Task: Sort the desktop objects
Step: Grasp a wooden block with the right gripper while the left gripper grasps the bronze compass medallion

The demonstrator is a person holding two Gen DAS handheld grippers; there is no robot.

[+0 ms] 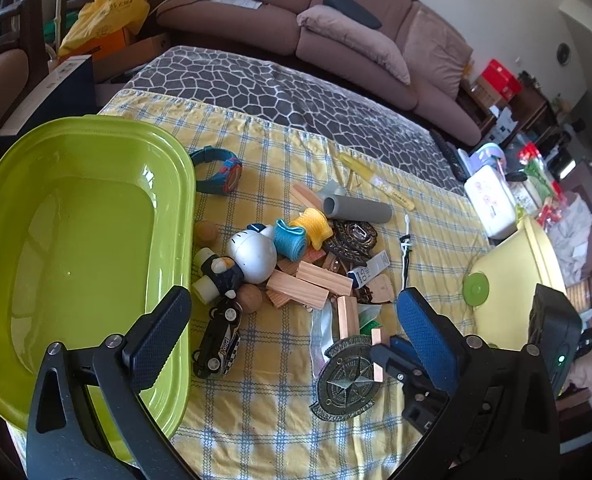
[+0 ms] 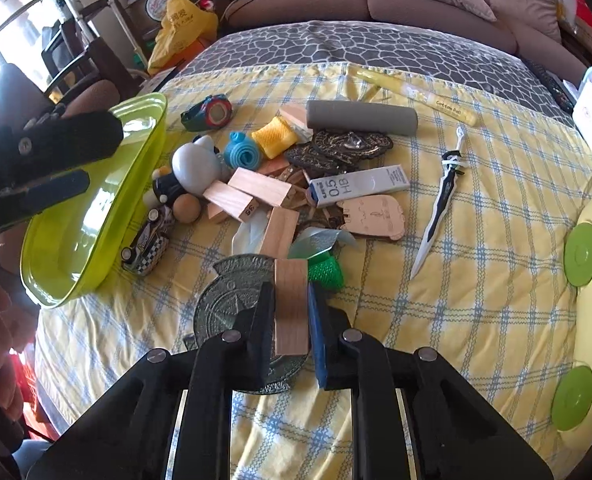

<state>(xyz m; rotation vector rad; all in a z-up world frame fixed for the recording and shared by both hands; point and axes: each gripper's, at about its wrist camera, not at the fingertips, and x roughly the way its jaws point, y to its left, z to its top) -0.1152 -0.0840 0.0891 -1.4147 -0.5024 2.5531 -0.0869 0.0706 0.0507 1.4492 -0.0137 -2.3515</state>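
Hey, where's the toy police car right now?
In the left wrist view the toy police car lies on the checked cloth along the green tub, just below a wooden ball, left of the round metal badge.

Brown sofa [image 1: 360, 12], yellow bag [image 1: 111, 12], perhaps chair [image 2: 83, 60] behind.

Left gripper [image 1: 291, 326] at the bottom of the frame, black angular plastic arms, round silver screws at the joints, one black textured finger pad, one blue, right gripper [image 2: 289, 312] at bottom centre alike, black arms, silver screws, blue pad
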